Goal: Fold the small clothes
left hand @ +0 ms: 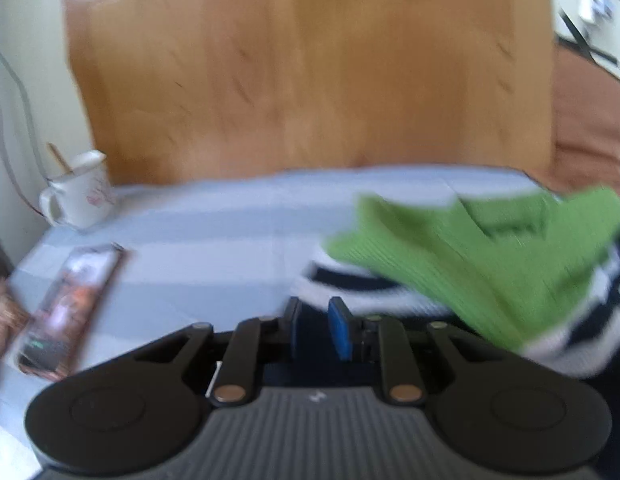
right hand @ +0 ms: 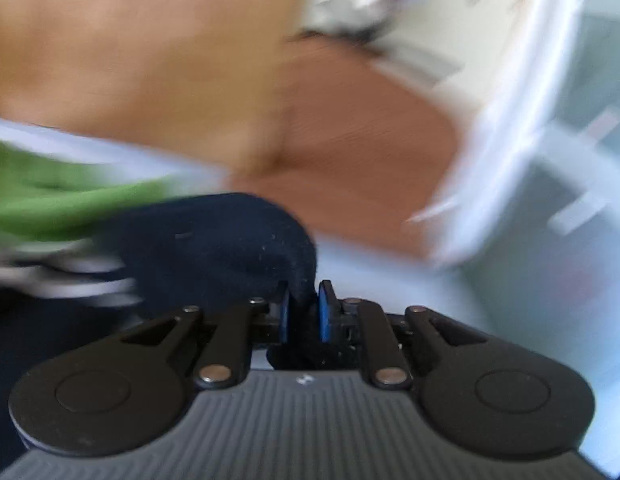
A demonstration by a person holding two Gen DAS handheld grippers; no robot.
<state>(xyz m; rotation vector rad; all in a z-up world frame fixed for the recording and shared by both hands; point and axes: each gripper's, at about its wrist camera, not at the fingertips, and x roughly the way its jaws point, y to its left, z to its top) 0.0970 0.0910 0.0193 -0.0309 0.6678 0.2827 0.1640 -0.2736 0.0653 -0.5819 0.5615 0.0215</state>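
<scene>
Pinching a fold of navy cloth point(right hand: 213, 240), the right gripper point(right hand: 303, 312) has its blue pads point(right hand: 283, 316) nearly together with the dark fabric bunched between them. That cloth is part of a navy-and-white striped garment point(left hand: 350, 286) lying on the pale striped sheet point(left hand: 213, 232). A green garment point(left hand: 470, 248) lies on top of the striped one, draped across its far side; in the right wrist view it shows as a green smear beside the navy fold. The left gripper point(left hand: 316, 330) sits at the near edge of the striped garment, jaws narrowly parted, dark cloth showing low in the gap; whether the pads press on it cannot be told. Well apart from the garments, across the sheet, a phone point(left hand: 69, 312) lies flat, and beyond it a white mug point(left hand: 79, 194) with a stick in it stands near the sheet's far corner. A wooden board point(left hand: 310, 72) rises behind the sheet. Both views are motion-blurred.
</scene>
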